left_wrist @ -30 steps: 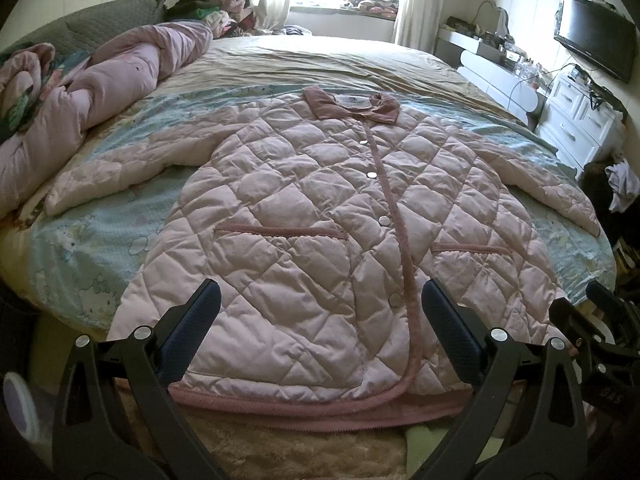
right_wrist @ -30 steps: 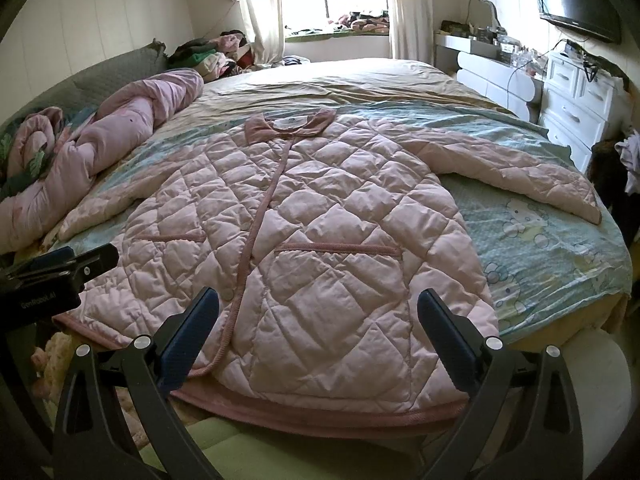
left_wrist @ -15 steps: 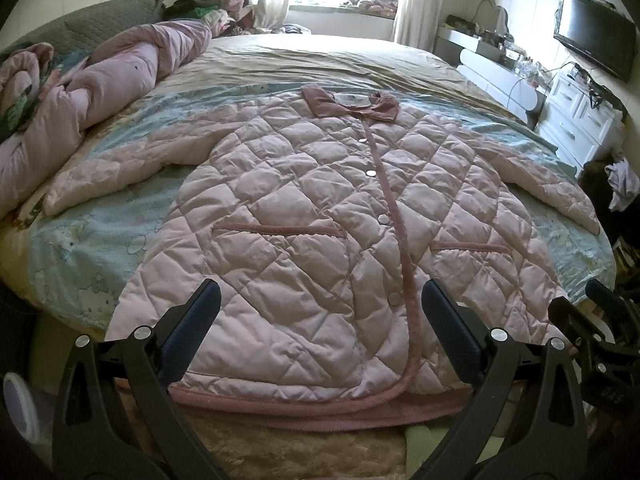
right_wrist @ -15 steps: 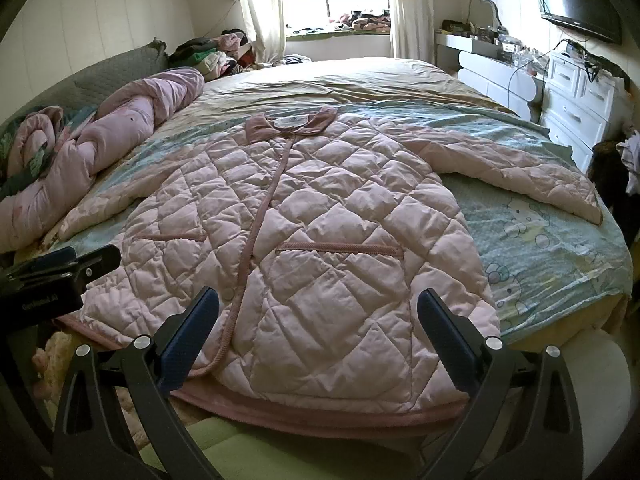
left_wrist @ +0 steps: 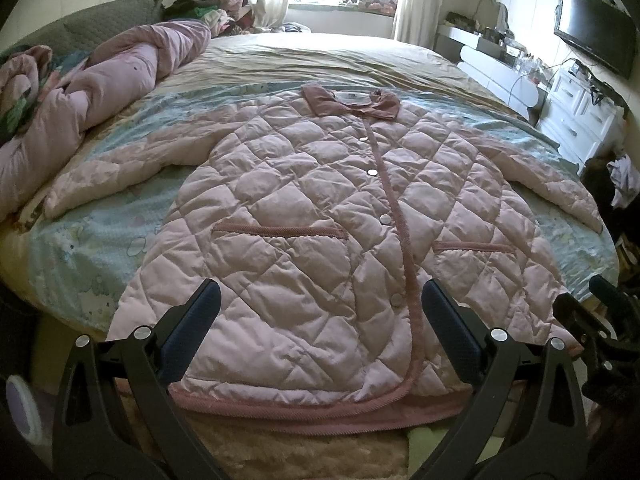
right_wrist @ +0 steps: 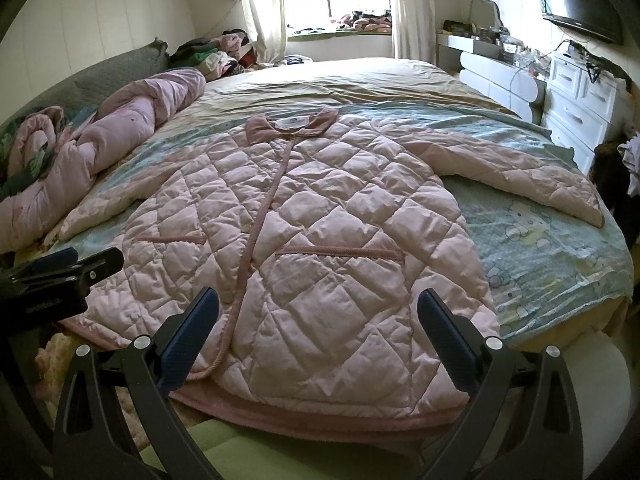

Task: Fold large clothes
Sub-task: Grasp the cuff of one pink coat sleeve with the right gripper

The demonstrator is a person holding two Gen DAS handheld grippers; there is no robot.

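Observation:
A large pink quilted coat [left_wrist: 304, 216] lies spread flat, front up and buttoned, on the bed, collar at the far end and both sleeves stretched out to the sides. It also shows in the right wrist view [right_wrist: 320, 240]. My left gripper [left_wrist: 318, 300] is open and empty, just above the hem near the bed's front edge. My right gripper [right_wrist: 318, 308] is open and empty, over the hem's right part. The left gripper shows at the left edge of the right wrist view [right_wrist: 60, 276].
A rolled pink duvet [left_wrist: 100, 92] lies along the bed's left side. White drawers [right_wrist: 580, 108] and a wall TV [right_wrist: 580, 0] stand at the right. Clothes are piled by the window [right_wrist: 220, 50]. A light blue patterned sheet [right_wrist: 540, 248] covers the bed.
Both grippers have drifted very slightly; the coat has not moved and nothing was grasped.

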